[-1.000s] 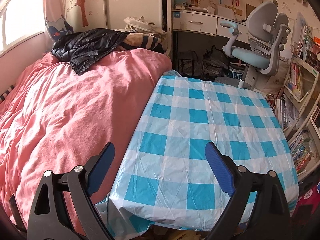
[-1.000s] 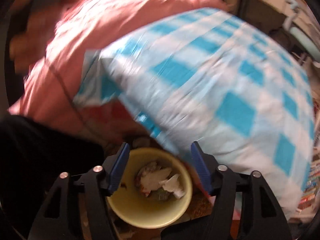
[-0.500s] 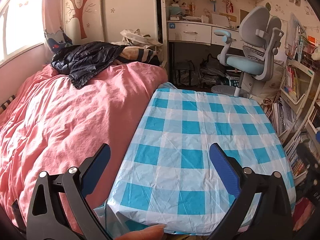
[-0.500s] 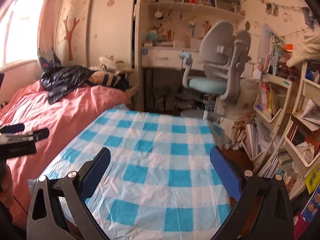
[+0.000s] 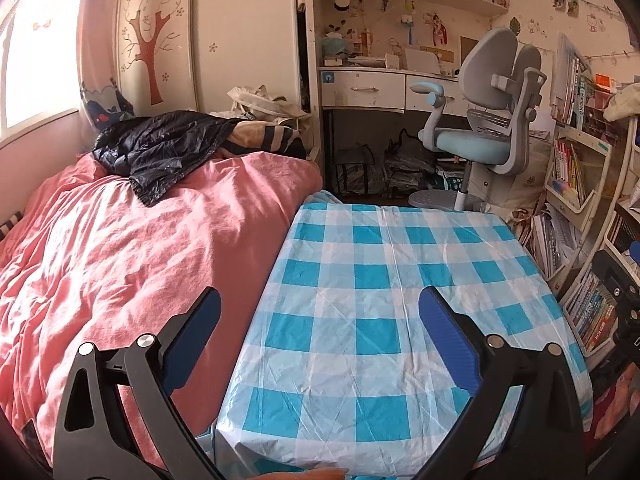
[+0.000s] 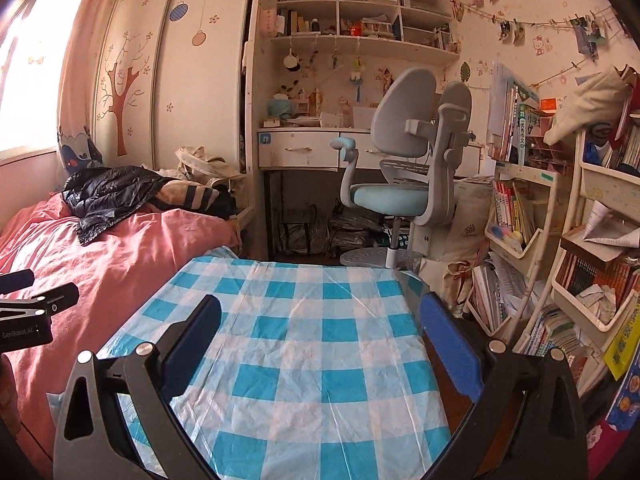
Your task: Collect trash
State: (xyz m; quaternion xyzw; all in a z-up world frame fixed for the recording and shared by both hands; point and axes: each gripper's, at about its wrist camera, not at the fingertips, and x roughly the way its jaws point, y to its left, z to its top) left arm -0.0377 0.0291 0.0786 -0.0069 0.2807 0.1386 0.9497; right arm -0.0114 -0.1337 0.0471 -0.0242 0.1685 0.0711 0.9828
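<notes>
Blue-and-white checked plastic cloth covers the table (image 5: 360, 320), which is seen bare of litter in both wrist views; no trash is visible on it, nor any bin. Left gripper (image 5: 320, 312): jaws spread wide, nothing between them, held over the near edge of the table beside the pink bedcover (image 5: 120, 260). Right gripper (image 6: 320, 320): jaws likewise spread and empty, aimed across the table toward the grey desk chair (image 6: 408, 160). Step judged: a drop just finished, or collecting finished altogether; a next move would call for fresh litter to be found first, perhaps among the crowded bookshelves (image 6: 560, 240). Difference from the earlier frames: a second ago the right gripper was pointed down over a yellow bin holding crumpled paper, its jaws narrower; it has been raised and levelled since, and both pairs of jaws have just been opening. The bin, and the trash in it, are now out of view.
</notes>
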